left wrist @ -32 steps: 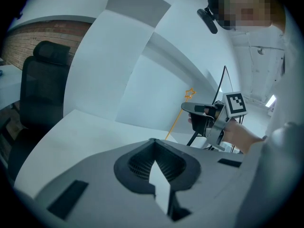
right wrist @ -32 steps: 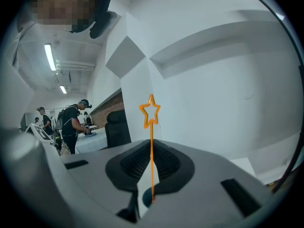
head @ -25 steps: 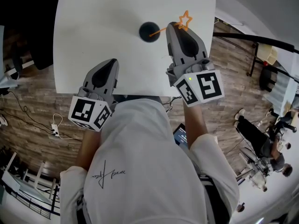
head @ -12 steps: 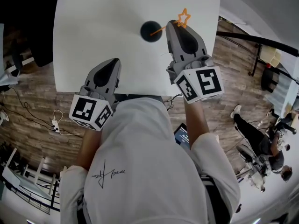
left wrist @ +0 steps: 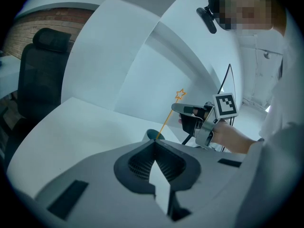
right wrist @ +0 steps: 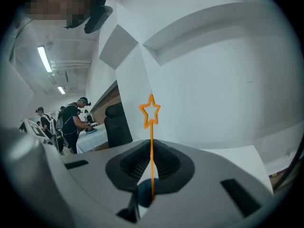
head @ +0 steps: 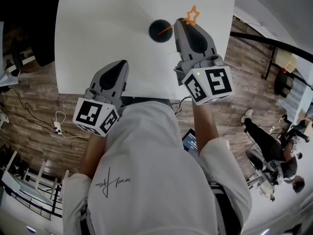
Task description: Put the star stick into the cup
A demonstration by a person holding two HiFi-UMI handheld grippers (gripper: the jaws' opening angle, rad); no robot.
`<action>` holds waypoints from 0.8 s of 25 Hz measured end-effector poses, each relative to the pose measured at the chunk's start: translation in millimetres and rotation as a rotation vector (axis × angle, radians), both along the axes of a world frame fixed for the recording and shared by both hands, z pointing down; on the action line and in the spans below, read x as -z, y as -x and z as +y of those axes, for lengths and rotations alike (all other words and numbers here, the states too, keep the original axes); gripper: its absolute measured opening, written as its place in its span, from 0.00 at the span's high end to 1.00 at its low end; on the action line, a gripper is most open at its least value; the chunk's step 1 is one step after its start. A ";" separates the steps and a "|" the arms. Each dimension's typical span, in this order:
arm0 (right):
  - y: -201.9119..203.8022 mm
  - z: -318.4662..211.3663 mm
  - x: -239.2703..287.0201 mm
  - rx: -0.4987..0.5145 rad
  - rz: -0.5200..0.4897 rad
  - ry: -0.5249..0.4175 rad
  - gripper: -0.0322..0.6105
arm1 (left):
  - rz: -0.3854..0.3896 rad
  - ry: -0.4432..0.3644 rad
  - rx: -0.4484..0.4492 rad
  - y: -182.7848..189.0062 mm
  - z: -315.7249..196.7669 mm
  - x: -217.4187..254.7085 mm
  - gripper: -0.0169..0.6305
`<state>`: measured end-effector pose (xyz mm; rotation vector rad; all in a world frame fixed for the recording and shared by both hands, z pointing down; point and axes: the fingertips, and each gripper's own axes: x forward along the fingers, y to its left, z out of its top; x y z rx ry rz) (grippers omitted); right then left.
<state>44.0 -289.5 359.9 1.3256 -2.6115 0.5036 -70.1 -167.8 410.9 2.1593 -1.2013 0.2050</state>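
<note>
Head view: cup well inside table

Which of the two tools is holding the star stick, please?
The right tool, shut on the star stick by the cup; the left tool is shut and empty.

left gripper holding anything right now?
No, the left gripper has its jaws shut together with nothing between them; the star stick is clamped in the right gripper.

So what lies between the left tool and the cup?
Nothing but bare white table lies between the left tool and the cup; the head view shows it.
</note>
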 end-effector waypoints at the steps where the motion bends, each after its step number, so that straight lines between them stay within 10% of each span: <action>1: 0.1 -0.5 -1.9 -0.001 -0.001 0.004 0.92 | 0.000 0.005 0.001 0.1 0.7 -1.4 0.96; 20: 3.4 -6.0 -30.6 -0.003 0.008 0.057 0.92 | 0.009 0.040 0.013 3.9 -1.4 -13.0 0.96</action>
